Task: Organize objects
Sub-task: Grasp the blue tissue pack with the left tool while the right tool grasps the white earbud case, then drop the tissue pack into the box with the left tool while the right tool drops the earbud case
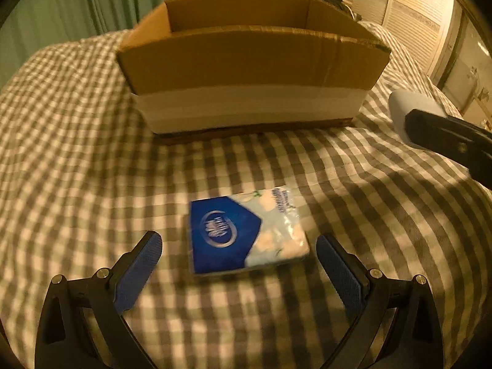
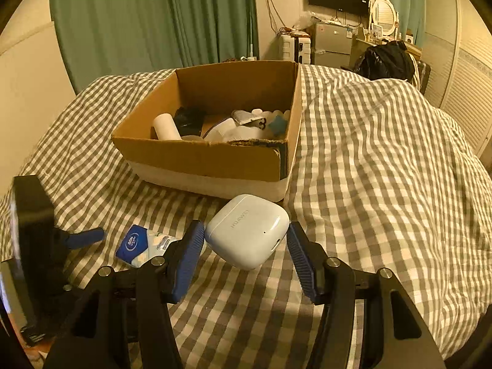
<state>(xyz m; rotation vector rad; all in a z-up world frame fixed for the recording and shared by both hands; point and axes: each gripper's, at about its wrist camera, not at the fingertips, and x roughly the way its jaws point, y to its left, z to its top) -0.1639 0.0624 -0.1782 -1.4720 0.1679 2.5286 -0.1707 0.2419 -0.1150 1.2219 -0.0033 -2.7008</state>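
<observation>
A blue and white tissue pack [image 1: 246, 233] lies flat on the checked bedspread. My left gripper [image 1: 238, 246] is open, its fingers apart on either side of the pack and not touching it. The pack also shows in the right wrist view [image 2: 143, 244]. My right gripper [image 2: 246, 240] is shut on a white earbuds case [image 2: 247, 235] and holds it above the bed, in front of the cardboard box [image 2: 196, 156]. The case [image 1: 409, 107] and right gripper show at the right edge of the left wrist view. The box [image 1: 252, 70] stands open, with several items inside.
The checked bedspread [image 2: 384, 169] covers the whole bed, rumpled at the right. Green curtains [image 2: 147, 15] hang behind. A fridge, a TV and a black bag [image 2: 387, 60] stand at the back right. Louvred doors [image 2: 470, 92] are on the right.
</observation>
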